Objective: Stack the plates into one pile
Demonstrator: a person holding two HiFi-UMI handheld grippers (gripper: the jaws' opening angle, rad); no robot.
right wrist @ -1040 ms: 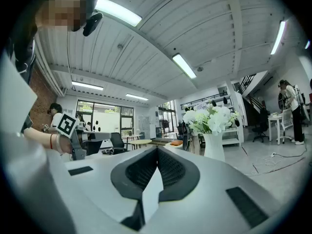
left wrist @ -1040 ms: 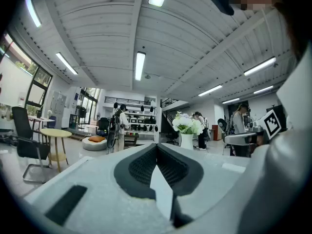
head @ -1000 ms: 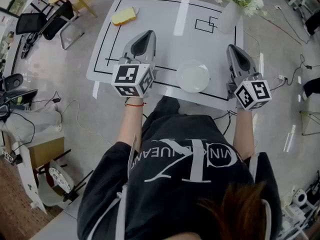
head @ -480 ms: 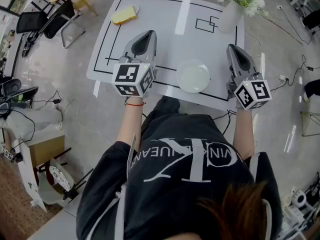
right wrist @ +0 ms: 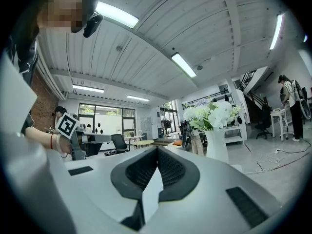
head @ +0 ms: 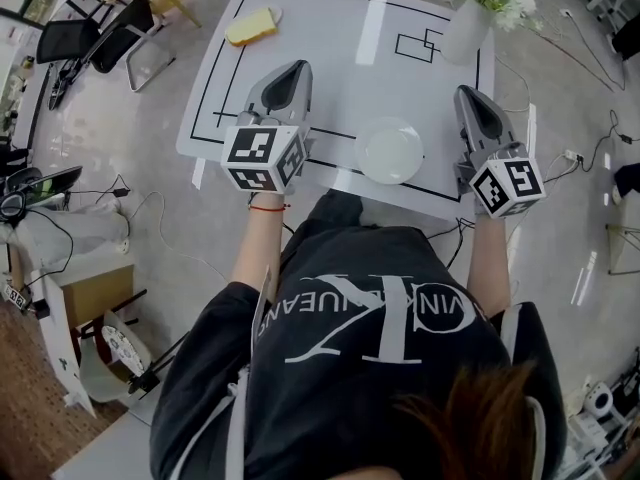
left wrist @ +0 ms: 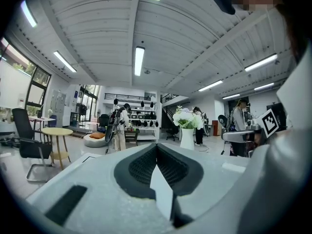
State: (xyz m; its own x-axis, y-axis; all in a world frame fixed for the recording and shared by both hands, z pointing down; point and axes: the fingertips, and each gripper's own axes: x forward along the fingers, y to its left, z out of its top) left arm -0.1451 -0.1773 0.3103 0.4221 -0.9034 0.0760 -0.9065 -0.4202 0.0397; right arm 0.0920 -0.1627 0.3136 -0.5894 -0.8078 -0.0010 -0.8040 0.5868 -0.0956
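A round white plate pile (head: pixel 390 153) sits near the front edge of the white table (head: pixel 330 58), between my two grippers; how many plates are in it I cannot tell. My left gripper (head: pixel 292 70) is held level over the table to the left of the pile, jaws shut and empty (left wrist: pixel 157 146). My right gripper (head: pixel 473 96) is level at the table's right edge, to the right of the pile, also shut with nothing in it (right wrist: pixel 157 150). Neither gripper touches the plates. Both gripper views look over the table and miss the pile.
A yellow block (head: pixel 250 28) lies at the table's far left corner. A white vase of white flowers (head: pixel 468 18) stands at the far right corner, also visible as the vase (left wrist: pixel 187 138) and the vase (right wrist: pixel 216 145). Chairs (head: pixel 95 48) stand to the left; cables cross the floor.
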